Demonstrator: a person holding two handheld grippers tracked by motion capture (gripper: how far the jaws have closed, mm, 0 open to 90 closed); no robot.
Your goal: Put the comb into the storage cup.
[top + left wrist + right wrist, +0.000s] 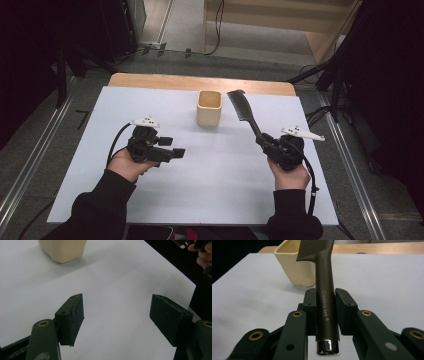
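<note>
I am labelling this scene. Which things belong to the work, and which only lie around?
In the work: comb, held by the right gripper; cream cup; open left gripper.
Around: white sheet; wooden table edge; floor cables.

Cup and comb on the sheet
The cup (209, 108) stands near the sheet's (210, 180) far edge; the comb (245, 111) lies just right of it.

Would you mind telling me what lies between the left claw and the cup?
Nothing: in the high view only bare white sheet separates the open left claw from the cup; the left gripper view agrees.
</note>
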